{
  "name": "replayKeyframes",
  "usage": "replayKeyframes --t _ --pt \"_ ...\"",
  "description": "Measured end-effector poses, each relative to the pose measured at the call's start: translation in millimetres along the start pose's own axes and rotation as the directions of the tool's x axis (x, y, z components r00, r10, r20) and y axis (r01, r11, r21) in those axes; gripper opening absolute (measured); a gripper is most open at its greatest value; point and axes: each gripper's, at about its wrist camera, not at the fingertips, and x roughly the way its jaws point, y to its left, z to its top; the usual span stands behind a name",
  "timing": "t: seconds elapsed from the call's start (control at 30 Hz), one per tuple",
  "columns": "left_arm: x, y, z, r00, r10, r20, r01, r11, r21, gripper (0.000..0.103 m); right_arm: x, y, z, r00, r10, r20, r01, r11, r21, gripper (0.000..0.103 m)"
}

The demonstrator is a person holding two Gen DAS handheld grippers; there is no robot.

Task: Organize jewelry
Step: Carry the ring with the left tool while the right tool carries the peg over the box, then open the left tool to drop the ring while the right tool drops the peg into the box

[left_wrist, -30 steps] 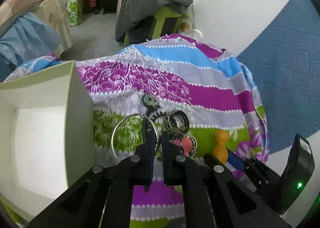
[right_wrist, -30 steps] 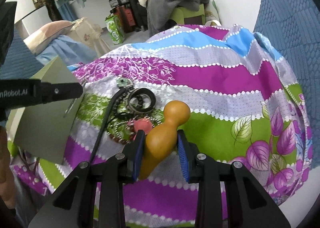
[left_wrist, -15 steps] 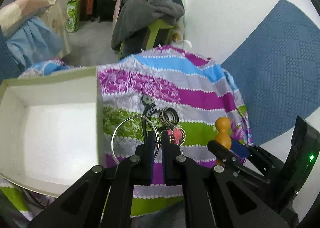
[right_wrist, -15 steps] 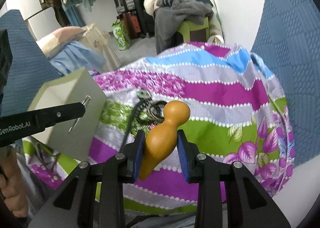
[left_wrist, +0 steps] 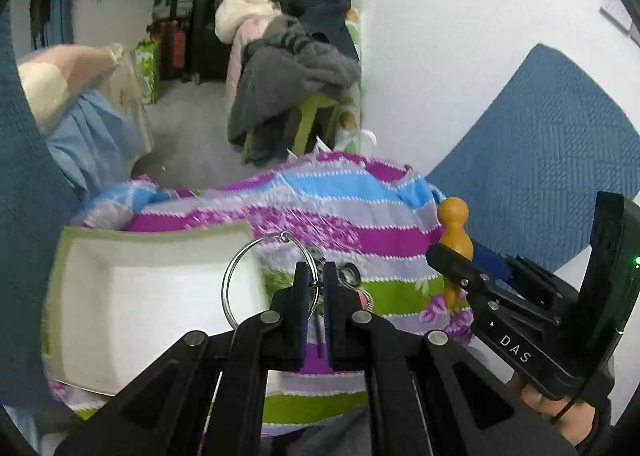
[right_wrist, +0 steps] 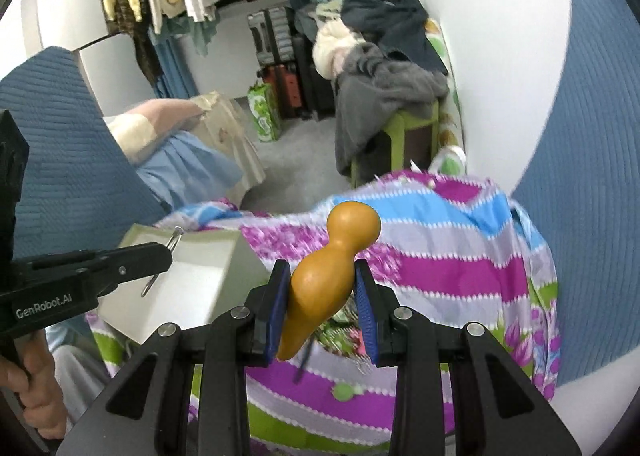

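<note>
My left gripper (left_wrist: 313, 276) is shut on a thin silver hoop ring (left_wrist: 244, 264), which hangs in the air over the edge of the open pale box (left_wrist: 96, 256). My right gripper (right_wrist: 322, 276) is shut on an orange gourd-shaped wooden piece (right_wrist: 332, 276), raised above the table; the same piece (left_wrist: 454, 232) shows at the right of the left wrist view. A small heap of jewelry (left_wrist: 352, 274) lies on the striped floral cloth (left_wrist: 360, 216) below, partly hidden by the left fingers. In the right wrist view the left gripper (right_wrist: 160, 252) and the hoop ring (right_wrist: 160, 264) appear beside the box (right_wrist: 192, 276).
A green stool piled with clothes (right_wrist: 384, 96) stands beyond the table by the white wall. Blue quilted fabric (left_wrist: 540, 160) hangs at both sides. Suitcases and hanging clothes (right_wrist: 276, 44) fill the back of the room. A person's hands (right_wrist: 36, 388) hold the gripper handles.
Both grippers have risen well above the cloth, each keeping its hold; the table, box and jewelry heap now look smaller and farther below.
</note>
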Motion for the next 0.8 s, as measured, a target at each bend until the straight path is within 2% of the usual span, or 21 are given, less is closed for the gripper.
replayKeyframes --t 0.13,0.17,0.37,0.57,0.8 --pt "-25.7 19.4 8.2 0.999 0.025 0.028 -0.025 1.0 0.008 0.004 -2.2 20.4 11.7 1.0 0.021 0.011 -0.02 1.0 -0.022 0.029" --pt "-33.2 26.0 9.3 0.999 0.036 0.04 -0.037 0.999 0.013 0.004 -2.4 37.8 18.2 0.999 0.032 0.02 -0.031 0.999 -0.045 0.029" --pt "-51.2 68.3 2.5 0.996 0.08 0.04 -0.08 0.997 -0.01 0.004 11.5 75.5 22.9 0.997 0.075 0.012 -0.074 0.994 -0.082 0.029" --pt "-44.5 115.0 -17.5 0.994 0.104 0.016 -0.103 0.993 -0.062 0.004 46.5 119.2 5.2 0.995 0.085 -0.046 -0.09 0.987 -0.133 0.029" --pt "-19.0 156.8 -42.3 0.989 0.141 -0.039 -0.143 0.987 -0.076 0.005 76.6 130.8 -14.4 0.994 0.049 -0.102 -0.063 0.988 -0.138 0.029"
